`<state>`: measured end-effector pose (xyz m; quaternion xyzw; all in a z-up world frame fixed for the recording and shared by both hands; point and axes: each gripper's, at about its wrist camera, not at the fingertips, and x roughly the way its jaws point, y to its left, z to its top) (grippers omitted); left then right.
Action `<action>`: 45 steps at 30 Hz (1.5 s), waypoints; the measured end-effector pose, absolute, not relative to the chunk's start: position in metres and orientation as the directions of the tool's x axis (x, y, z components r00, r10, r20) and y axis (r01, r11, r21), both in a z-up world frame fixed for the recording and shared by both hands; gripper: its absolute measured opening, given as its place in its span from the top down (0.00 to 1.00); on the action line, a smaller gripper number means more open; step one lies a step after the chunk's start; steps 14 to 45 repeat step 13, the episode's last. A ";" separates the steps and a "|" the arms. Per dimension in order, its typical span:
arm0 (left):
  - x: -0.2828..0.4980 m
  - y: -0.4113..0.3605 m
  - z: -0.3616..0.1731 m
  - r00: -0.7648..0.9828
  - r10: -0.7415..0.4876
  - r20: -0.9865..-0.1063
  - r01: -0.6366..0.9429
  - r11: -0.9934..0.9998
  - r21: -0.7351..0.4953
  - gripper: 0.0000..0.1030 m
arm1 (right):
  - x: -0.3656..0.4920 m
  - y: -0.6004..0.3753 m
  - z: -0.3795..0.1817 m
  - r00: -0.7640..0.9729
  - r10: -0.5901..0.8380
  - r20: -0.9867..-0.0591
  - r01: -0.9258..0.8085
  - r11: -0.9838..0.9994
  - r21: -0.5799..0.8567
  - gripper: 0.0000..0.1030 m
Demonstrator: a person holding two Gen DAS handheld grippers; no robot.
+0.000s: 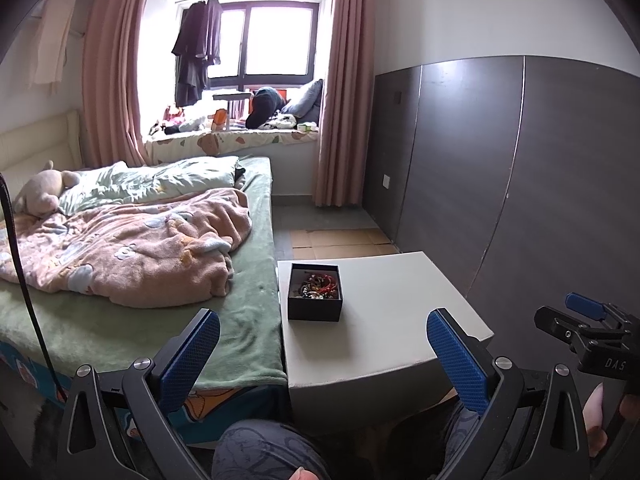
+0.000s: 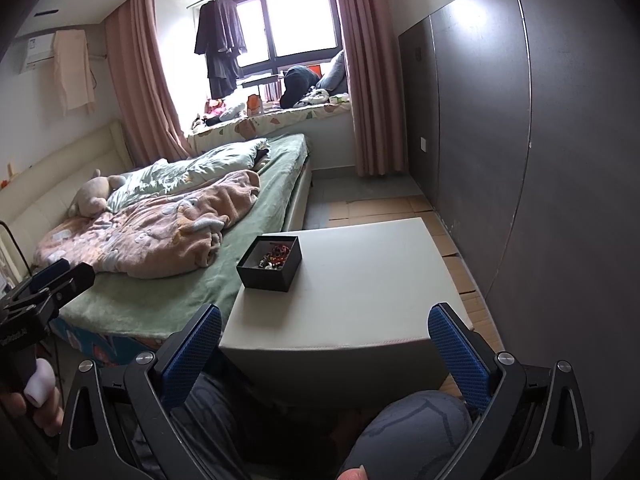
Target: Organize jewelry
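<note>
A small black box (image 1: 315, 307) (image 2: 264, 274) stands open on the far left part of a white table (image 1: 392, 320) (image 2: 360, 272). Inside lies a tangle of jewelry (image 1: 318, 286) (image 2: 275, 258), with red cord and mixed beads. My left gripper (image 1: 323, 342) is open, held above the table's near edge with nothing between its blue pads. My right gripper (image 2: 325, 340) is open too, low at the near edge and well short of the box. Each gripper also shows at the side of the other's view: the right gripper (image 1: 588, 332), the left gripper (image 2: 48, 284).
A bed (image 1: 248, 320) (image 2: 192, 288) with a green sheet, a pink blanket (image 1: 132, 252) and a plush toy (image 1: 44, 192) touches the table's left side. Dark wall panels (image 1: 540, 168) run along the right. The person's knees (image 2: 408, 432) sit under the table's near edge.
</note>
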<state>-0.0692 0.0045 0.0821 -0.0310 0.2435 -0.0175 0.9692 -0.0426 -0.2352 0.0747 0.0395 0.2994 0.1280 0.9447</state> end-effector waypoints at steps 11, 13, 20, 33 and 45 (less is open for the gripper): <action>-0.064 -0.002 0.081 0.870 -0.054 -0.490 0.038 0.998 -0.041 0.00 | -0.036 -0.237 0.068 0.777 0.269 -0.569 -0.206 0.963 0.173 0.00; -0.064 -0.003 0.080 0.868 -0.055 -0.493 0.041 0.998 -0.038 0.00 | -0.035 -0.239 0.065 0.775 0.269 -0.572 -0.202 0.963 0.179 0.00; -0.064 -0.003 0.080 0.868 -0.055 -0.493 0.041 0.998 -0.038 0.00 | -0.035 -0.239 0.065 0.775 0.269 -0.572 -0.202 0.963 0.179 0.00; -0.064 -0.003 0.080 0.868 -0.055 -0.493 0.041 0.998 -0.038 0.00 | -0.035 -0.239 0.065 0.775 0.269 -0.572 -0.202 0.963 0.179 0.00; -0.064 -0.003 0.080 0.868 -0.055 -0.493 0.041 0.998 -0.038 0.00 | -0.035 -0.239 0.065 0.775 0.269 -0.572 -0.202 0.963 0.179 0.00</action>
